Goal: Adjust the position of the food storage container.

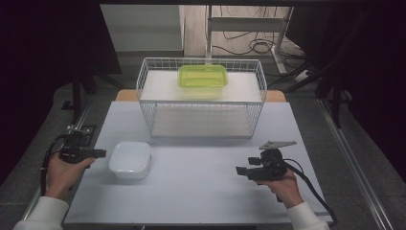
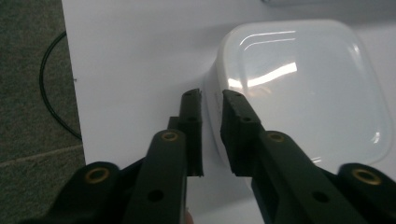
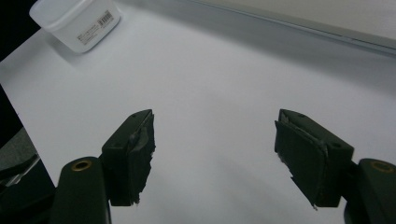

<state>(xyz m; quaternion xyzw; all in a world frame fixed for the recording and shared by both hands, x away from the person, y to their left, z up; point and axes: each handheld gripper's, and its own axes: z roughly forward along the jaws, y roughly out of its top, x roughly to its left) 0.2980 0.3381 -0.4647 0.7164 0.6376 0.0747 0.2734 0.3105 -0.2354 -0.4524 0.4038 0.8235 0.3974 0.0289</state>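
A white lidded container (image 1: 130,159) (image 2: 303,88) rests on the left part of the white table (image 1: 201,191). My left gripper (image 1: 103,153) (image 2: 212,93) comes at it from the left; its jaws stand close together with the container's left rim pinched between them. My right gripper (image 1: 238,170) (image 3: 215,114) hovers over the right part of the table, open, with bare table between its fingers. In the right gripper view the white container (image 3: 74,21) sits far off at the top left.
A white wire rack (image 1: 201,100) stands at the back middle of the table, and a green lidded container (image 1: 203,76) sits on its top shelf. Cables trail from both grippers. Grey floor borders the table at left and right.
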